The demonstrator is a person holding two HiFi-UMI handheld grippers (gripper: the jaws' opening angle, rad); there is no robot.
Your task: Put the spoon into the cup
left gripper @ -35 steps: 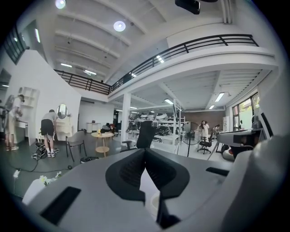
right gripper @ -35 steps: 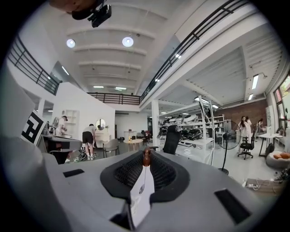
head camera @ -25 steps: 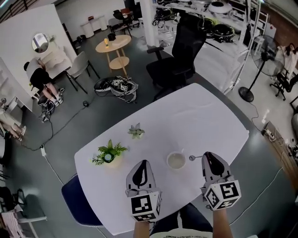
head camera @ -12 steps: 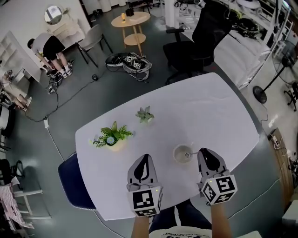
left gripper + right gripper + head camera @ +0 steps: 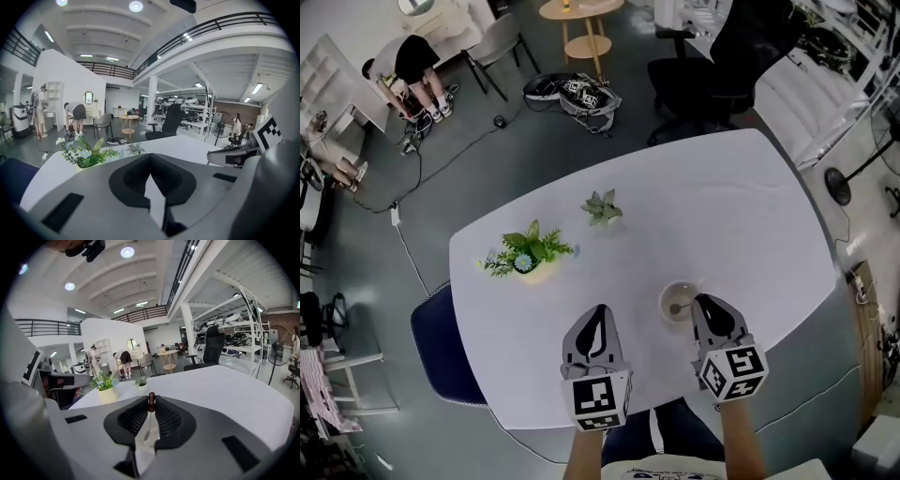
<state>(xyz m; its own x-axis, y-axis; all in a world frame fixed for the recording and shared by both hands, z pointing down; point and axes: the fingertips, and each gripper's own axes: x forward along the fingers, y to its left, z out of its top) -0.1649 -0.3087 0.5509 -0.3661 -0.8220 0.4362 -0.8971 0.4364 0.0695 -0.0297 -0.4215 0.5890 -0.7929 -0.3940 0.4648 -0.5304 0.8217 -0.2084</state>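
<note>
A white cup (image 5: pixel 680 302) stands on the white table (image 5: pixel 722 206) near its front right. My right gripper (image 5: pixel 701 304) is just right of the cup, shut on the spoon's brown handle end (image 5: pixel 151 402). The thin spoon (image 5: pixel 146 434) hangs down between the jaws, and in the head view its bowl (image 5: pixel 675 308) shows inside the cup's rim. The cup itself is hidden in the right gripper view. My left gripper (image 5: pixel 598 312) hovers over bare table left of the cup, with the jaw tips (image 5: pixel 150 158) together and nothing between them.
A potted plant with blue flowers (image 5: pixel 525 258) and a small succulent (image 5: pixel 602 208) stand on the table's left and middle. A blue chair (image 5: pixel 441 342) sits at the table's left corner, a black office chair (image 5: pixel 712 66) beyond the far edge.
Both grippers came down toward the table. The spoon's bowl went from just right of the cup to inside its rim. The right gripper kept its hold.
</note>
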